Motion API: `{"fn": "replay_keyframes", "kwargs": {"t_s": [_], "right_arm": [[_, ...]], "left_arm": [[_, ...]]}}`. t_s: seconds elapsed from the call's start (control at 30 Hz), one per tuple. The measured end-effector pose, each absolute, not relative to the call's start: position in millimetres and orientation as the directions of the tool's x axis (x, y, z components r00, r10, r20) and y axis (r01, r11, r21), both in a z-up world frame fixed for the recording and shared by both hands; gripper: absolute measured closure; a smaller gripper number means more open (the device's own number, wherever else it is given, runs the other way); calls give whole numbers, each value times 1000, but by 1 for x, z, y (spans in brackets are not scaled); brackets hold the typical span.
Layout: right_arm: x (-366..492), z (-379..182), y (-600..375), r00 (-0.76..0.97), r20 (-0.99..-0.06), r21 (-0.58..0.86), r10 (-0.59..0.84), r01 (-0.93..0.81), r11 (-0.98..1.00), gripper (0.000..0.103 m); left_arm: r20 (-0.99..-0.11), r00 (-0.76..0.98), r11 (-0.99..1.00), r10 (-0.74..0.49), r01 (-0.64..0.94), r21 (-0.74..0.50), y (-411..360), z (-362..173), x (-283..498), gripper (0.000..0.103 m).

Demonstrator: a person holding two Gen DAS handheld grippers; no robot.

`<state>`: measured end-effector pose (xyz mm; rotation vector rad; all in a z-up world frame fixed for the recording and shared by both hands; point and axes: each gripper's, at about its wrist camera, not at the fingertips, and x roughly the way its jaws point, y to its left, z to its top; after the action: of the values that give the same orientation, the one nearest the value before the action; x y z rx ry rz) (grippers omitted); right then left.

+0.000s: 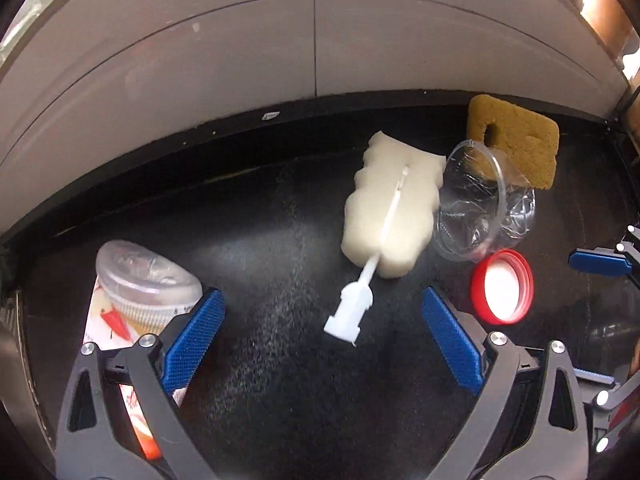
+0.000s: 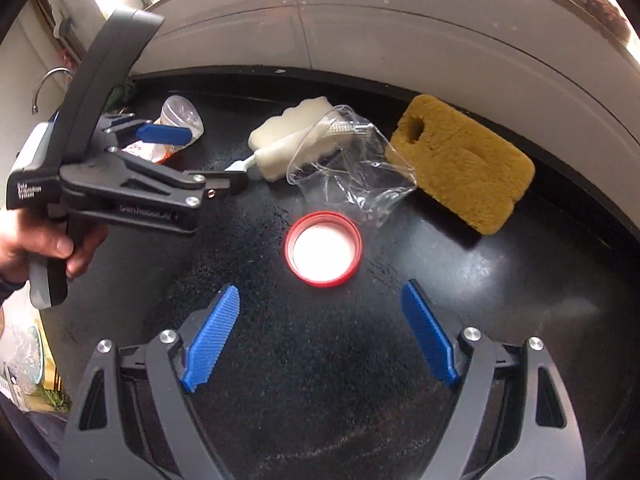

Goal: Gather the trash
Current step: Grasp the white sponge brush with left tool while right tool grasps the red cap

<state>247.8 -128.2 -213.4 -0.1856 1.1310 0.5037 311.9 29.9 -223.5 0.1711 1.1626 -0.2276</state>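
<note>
On the black counter lie a white sponge brush (image 1: pixel 390 208) (image 2: pixel 286 140) with a white plastic handle (image 1: pixel 352 308), a crushed clear plastic cup (image 1: pixel 480 204) (image 2: pixel 352 168), a red lid (image 1: pixel 502 286) (image 2: pixel 324 249) lying upside down, and a yellow-brown sponge (image 1: pixel 516 142) (image 2: pixel 464 164). A lidded paper cup (image 1: pixel 136 292) (image 2: pixel 176 128) lies on its side at the left. My left gripper (image 1: pixel 322 332) (image 2: pixel 192 156) is open, just short of the brush handle. My right gripper (image 2: pixel 320 328) is open, just short of the red lid.
A white tiled wall (image 1: pixel 280 48) runs along the back of the counter. A tap (image 2: pixel 50 84) shows at the far left. The right gripper's blue finger (image 1: pixel 600 262) shows at the right edge of the left wrist view.
</note>
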Motion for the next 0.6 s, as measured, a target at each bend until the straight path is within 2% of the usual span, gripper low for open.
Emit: {"fn": "replay_keyframes", "kwargs": {"t_s": [0.2, 0.27, 0.37, 0.4, 0.5, 0.53, 0.57, 0.6], "right_arm": [[266, -237, -107, 331, -905, 72, 267, -499, 863, 23], [268, -243, -103, 332, -907, 60, 257, -503, 862, 28], [262, -245, -95, 370, -900, 0, 230, -528, 849, 44], [260, -245, -94, 369, -898, 5, 239, -535, 845, 54], [257, -247, -93, 371, -898, 3, 236, -531, 847, 54], [257, -247, -94, 370, -899, 3, 234, -528, 849, 54], [256, -247, -96, 370, -899, 6, 233, -522, 853, 54], [255, -246, -98, 370, -900, 9, 233, -516, 856, 54]], "left_arm": [[-914, 387, 929, -123, 368, 31, 18, -235, 338, 7], [-918, 374, 920, -130, 390, 28, 14, -240, 346, 7], [-913, 377, 916, -157, 402, 8, 12, -241, 353, 10], [-912, 374, 914, -169, 406, -3, 12, -241, 355, 13], [-905, 377, 911, -199, 411, -29, 8, -238, 358, 40], [-902, 382, 909, -201, 416, -27, 5, -237, 359, 58], [-902, 378, 906, -207, 421, -31, 3, -236, 359, 65], [-904, 376, 910, -201, 413, -31, 1, -235, 359, 67]]}}
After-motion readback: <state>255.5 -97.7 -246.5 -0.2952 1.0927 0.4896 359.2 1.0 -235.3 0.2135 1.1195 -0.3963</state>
